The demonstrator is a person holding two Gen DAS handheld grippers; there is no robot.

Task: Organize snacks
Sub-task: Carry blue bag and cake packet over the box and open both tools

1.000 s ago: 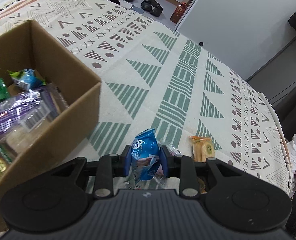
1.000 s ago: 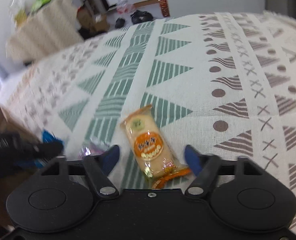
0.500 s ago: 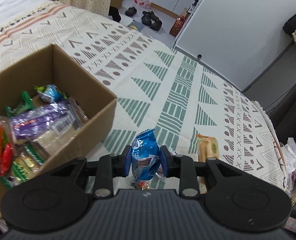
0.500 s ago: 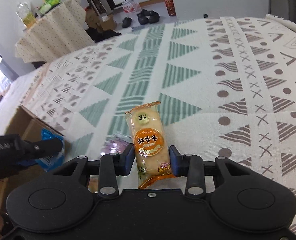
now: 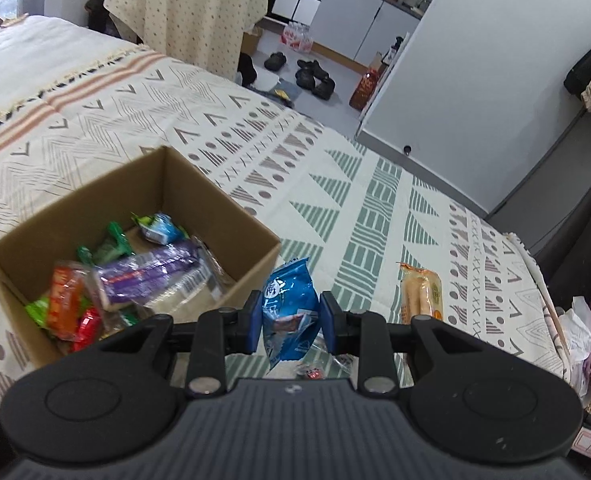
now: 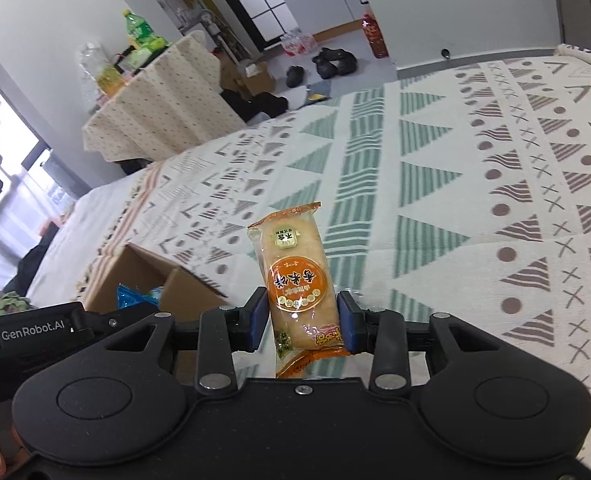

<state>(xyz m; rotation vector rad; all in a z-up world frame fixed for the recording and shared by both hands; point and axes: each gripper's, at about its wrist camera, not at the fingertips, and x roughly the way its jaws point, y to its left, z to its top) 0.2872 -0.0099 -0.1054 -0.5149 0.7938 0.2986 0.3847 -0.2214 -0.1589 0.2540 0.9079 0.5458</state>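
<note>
My left gripper point(image 5: 291, 318) is shut on a blue snack packet point(image 5: 291, 312) and holds it in the air just right of the open cardboard box point(image 5: 223, 200), which holds several colourful snacks. My right gripper point(image 6: 301, 322) is shut on an orange rice-cracker packet point(image 6: 295, 276), lifted above the patterned bedspread. That packet also shows in the left wrist view point(image 5: 421, 294). The box point(image 6: 135, 276) and the left gripper's body point(image 6: 35, 332) show at lower left in the right wrist view. A small clear wrapped snack point(image 5: 315, 370) lies on the bedspread under the left gripper.
The patterned bedspread point(image 5: 335, 184) stretches far and right. Beyond the bed stand a cloth-covered table point(image 6: 155, 100) with bottles, shoes point(image 5: 311, 74) on the floor and a white cabinet wall point(image 5: 475, 80). The bed's right edge point(image 5: 543, 292) is close.
Both grippers have risen. The right gripper closed on the orange packet and lifted it off the bedspread. The left gripper carried the blue packet up beside the box.
</note>
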